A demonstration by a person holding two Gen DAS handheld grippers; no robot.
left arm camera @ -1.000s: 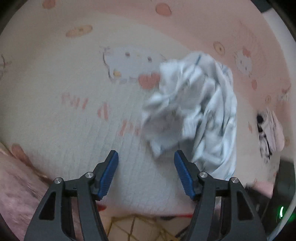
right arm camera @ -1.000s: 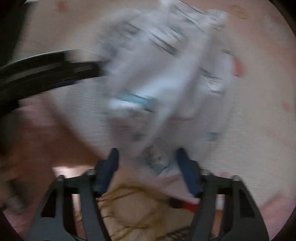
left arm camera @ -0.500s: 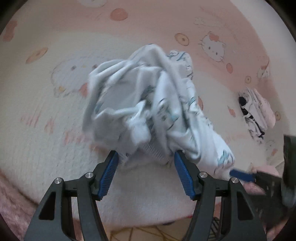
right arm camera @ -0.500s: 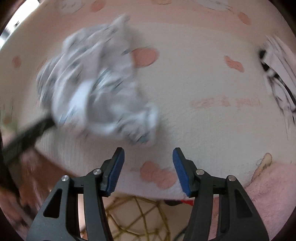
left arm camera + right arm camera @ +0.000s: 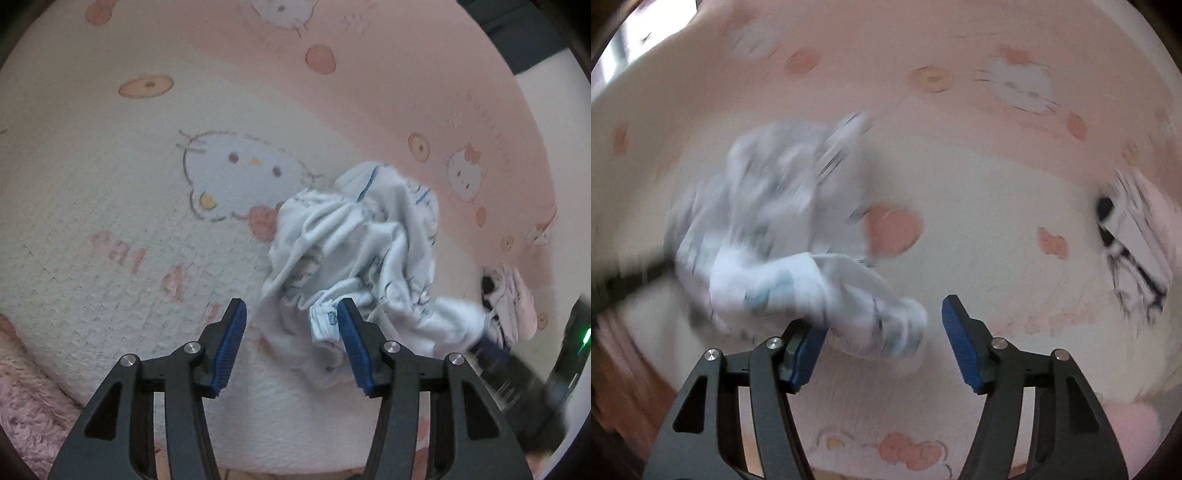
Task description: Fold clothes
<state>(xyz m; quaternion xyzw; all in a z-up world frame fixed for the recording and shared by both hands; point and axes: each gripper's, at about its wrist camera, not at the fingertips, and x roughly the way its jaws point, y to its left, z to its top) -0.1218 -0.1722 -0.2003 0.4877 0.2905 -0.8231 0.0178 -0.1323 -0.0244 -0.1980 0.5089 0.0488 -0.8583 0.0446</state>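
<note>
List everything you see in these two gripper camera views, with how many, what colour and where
crumpled garment: one, white with blue-grey print, bunched on the blanket, a cuff between the left gripper's fingers
folded garment: one, white and pale pink with black marks, far right on the blanket
blanket: one, cream and pink with cartoon cat prints, under everything
fluffy pink fabric: one piece, at the blanket's lower left edge
left gripper: one, black with blue pads, jaws closing around the cuff, pads not yet pressing
right gripper: one, black with blue pads, open, a fold of the crumpled garment in front of its left pad
</note>
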